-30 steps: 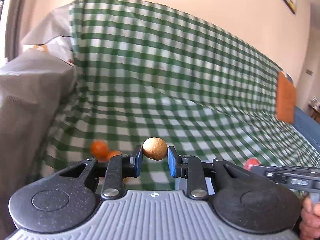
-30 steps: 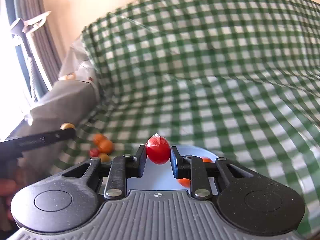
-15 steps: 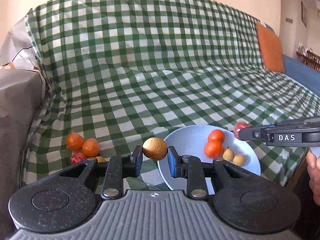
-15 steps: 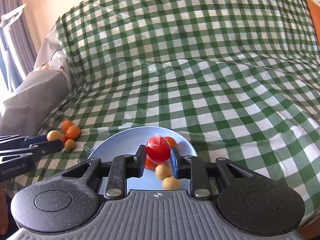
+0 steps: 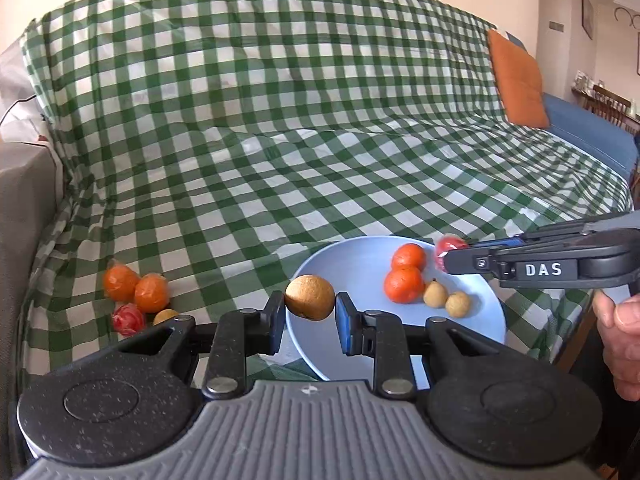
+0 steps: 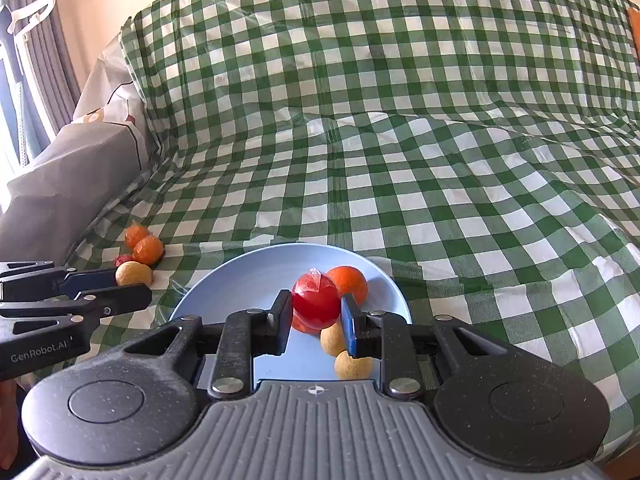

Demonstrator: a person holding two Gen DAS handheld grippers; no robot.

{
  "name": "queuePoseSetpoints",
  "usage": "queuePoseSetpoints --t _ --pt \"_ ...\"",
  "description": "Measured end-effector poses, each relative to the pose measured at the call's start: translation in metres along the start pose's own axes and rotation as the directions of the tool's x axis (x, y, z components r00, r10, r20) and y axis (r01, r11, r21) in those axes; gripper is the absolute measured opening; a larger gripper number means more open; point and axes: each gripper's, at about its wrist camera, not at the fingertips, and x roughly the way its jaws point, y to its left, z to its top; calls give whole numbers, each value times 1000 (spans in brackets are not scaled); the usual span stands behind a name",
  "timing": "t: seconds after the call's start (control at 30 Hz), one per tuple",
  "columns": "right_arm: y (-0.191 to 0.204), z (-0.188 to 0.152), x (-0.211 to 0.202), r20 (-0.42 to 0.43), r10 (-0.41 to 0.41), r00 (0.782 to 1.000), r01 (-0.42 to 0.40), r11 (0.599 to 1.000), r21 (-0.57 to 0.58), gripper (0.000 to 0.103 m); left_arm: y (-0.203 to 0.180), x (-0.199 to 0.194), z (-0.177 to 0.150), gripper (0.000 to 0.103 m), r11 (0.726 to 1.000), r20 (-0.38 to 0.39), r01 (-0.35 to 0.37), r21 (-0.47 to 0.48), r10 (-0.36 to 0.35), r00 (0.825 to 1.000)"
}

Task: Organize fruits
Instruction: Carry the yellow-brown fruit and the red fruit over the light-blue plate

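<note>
A pale blue plate (image 5: 352, 268) (image 6: 248, 280) lies on the green checked cloth with two oranges (image 5: 404, 285) and two small tan fruits (image 5: 458, 304) on it. My left gripper (image 5: 310, 308) is shut on a round tan-brown fruit (image 5: 310, 297) just over the plate's left rim. My right gripper (image 6: 316, 312) is shut on a red wrapped fruit (image 6: 316, 300) above the plate, by the oranges (image 6: 347, 282). In the left wrist view it (image 5: 448, 254) comes in from the right. Left of the plate lie two oranges (image 5: 136, 288), a red fruit (image 5: 128, 319) and a yellow one.
The checked cloth covers a sofa's seat and backrest (image 5: 260, 100). A grey covered armrest (image 5: 24, 208) rises at the left. An orange cushion (image 5: 518, 80) leans at the far right, beside a blue surface (image 5: 588, 136). A person's hand (image 5: 620, 336) holds the right gripper.
The left gripper swung right and sank with its tan fruit, bringing the plate into view. The right gripper came down with the red fruit over the plate.
</note>
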Motion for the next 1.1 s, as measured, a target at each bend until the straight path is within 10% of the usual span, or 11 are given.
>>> queuePoseSetpoints --t 1.1 --pt "14 -3 7 -15 16 1000 -17 998 -58 27 -23 15 -9 29 991 -44 75 108 -71 997"
